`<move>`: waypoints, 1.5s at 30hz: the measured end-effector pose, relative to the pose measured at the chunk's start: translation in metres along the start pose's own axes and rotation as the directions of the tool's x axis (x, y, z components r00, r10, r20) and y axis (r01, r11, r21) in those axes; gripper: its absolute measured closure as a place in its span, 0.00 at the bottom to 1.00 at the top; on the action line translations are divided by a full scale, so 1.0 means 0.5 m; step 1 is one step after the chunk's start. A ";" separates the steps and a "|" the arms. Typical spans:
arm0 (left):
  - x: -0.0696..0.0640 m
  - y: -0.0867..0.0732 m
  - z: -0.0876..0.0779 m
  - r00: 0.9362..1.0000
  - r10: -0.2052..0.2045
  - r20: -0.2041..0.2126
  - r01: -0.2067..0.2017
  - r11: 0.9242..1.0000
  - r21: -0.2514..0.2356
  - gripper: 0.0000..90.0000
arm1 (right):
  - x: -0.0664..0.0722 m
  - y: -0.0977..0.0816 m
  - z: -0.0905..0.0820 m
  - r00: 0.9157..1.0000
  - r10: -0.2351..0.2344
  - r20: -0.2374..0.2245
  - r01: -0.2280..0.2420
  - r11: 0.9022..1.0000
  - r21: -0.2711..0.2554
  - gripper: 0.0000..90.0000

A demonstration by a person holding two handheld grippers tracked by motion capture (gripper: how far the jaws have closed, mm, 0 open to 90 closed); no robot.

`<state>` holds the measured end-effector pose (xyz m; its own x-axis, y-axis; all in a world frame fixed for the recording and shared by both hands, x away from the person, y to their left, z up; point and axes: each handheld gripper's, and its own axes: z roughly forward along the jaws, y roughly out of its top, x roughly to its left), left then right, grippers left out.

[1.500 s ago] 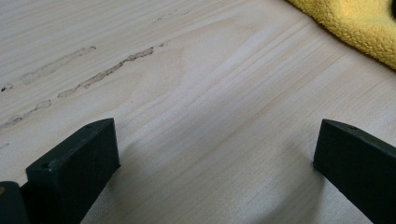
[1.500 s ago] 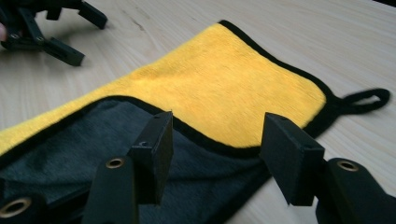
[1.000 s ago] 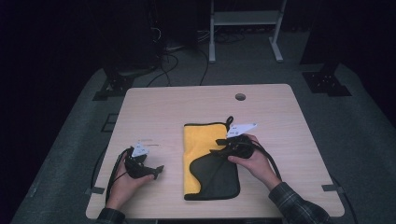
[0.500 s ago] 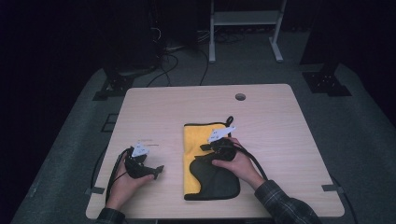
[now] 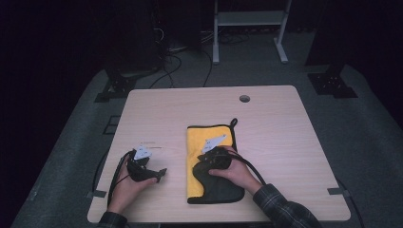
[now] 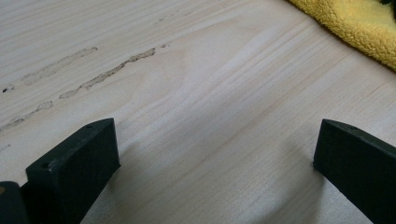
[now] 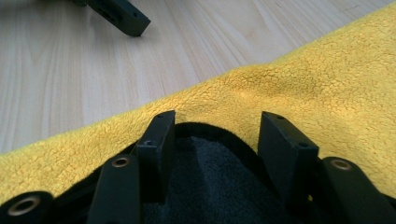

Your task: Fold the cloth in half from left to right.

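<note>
High view: light wood table [image 5: 266, 123], dark room, metal stand [image 5: 247, 28] behind; yellow cloth [image 5: 202, 142] mid-table with a dark grey flap folded over its near half; my right gripper [image 5: 202, 164] on that flap, left gripper [image 5: 159, 175] parked well left. Left gripper view: jaws wide apart, empty, bare wood, cloth edge [image 6: 355, 28] top right. Right gripper view: jaws half open astride the grey flap's edge [image 7: 210, 135], no pinch; the left gripper's jaw [image 7: 122, 17] top left.

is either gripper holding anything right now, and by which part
Nothing is held. The right gripper has open jaws over the dark fold's edge on the yellow towel; the left gripper is open over bare table.
</note>
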<state>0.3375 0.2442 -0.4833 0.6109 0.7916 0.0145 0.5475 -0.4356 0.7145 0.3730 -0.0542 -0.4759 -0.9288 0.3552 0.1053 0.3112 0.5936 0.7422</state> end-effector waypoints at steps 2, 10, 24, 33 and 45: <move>0.000 0.000 0.000 1.000 0.000 0.000 0.000 1.000 0.000 0.00 | 0.002 -0.001 -0.001 1.000 -0.011 0.010 0.011 1.000 0.004 0.57; 0.000 0.000 0.000 1.000 0.000 0.000 0.000 1.000 0.000 0.00 | 0.013 0.000 -0.012 0.999 -0.032 0.018 0.031 0.999 0.016 0.86; 0.001 0.000 0.000 1.000 0.002 -0.001 -0.002 1.000 -0.001 0.00 | 0.004 -0.013 -0.089 0.996 0.039 -0.079 -0.042 0.998 -0.049 0.92; 0.001 0.000 0.000 1.000 0.001 -0.002 -0.001 1.000 -0.001 0.00 | 0.006 -0.054 -0.147 0.991 0.064 -0.120 -0.071 0.996 -0.057 0.91; 0.001 0.000 0.001 1.000 -0.004 -0.005 0.004 1.000 -0.001 0.00 | 0.017 -0.127 -0.206 0.991 0.074 -0.108 -0.076 0.997 -0.012 0.90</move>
<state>0.3381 0.2444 -0.4833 0.6058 0.7955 0.0150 0.5496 -0.4320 0.7150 0.3247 -0.1632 -0.4537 -0.9194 0.3184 0.2311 0.3786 0.5563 0.7398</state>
